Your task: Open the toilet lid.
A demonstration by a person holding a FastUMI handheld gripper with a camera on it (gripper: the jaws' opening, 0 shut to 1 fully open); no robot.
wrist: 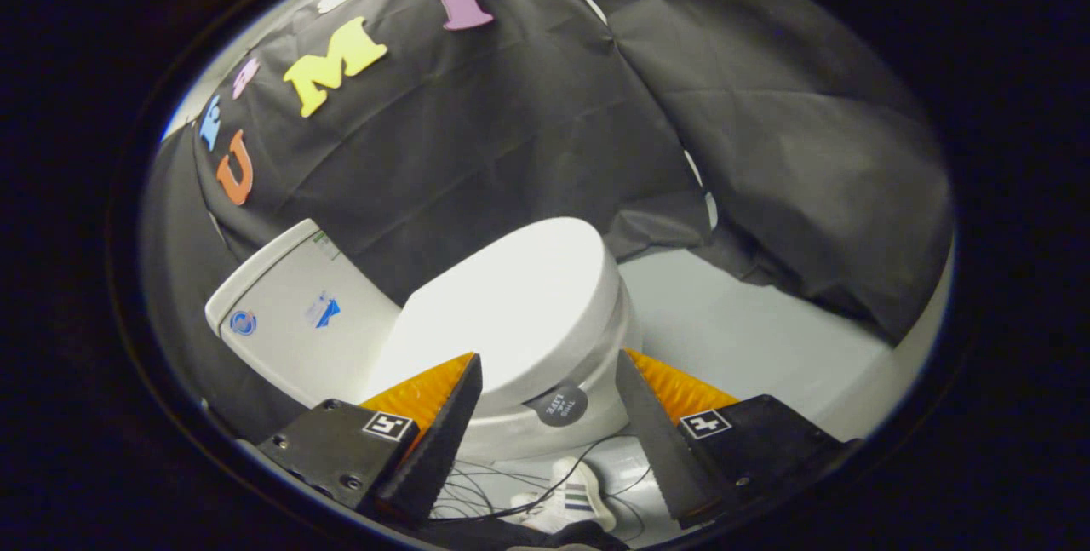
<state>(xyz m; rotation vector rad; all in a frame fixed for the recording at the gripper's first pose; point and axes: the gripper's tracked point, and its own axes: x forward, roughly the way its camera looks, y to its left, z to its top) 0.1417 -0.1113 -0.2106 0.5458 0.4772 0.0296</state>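
- The tool point(545, 381) has two long fingers point(438, 440), each tapering to a narrow wedge.
- The inner edges of both fingers are finely serrated along their length.
- Ribbed pads point(426, 393) back each finger, grooved in close parallel ridges.
- Each finger is mounted on a black, angular carriage block point(341, 449) with a matte finish.
- Small round screws point(351, 480) are sunk into the left block's face; one more shows on the right block.
- Each block carries a square black-and-white marker tag point(388, 426) near its inner corner.
- The two fingers stand apart, with a wide gap between them.
- Below the fingers a person's shoe point(575, 502) shows: white, with dark stripes on its side.
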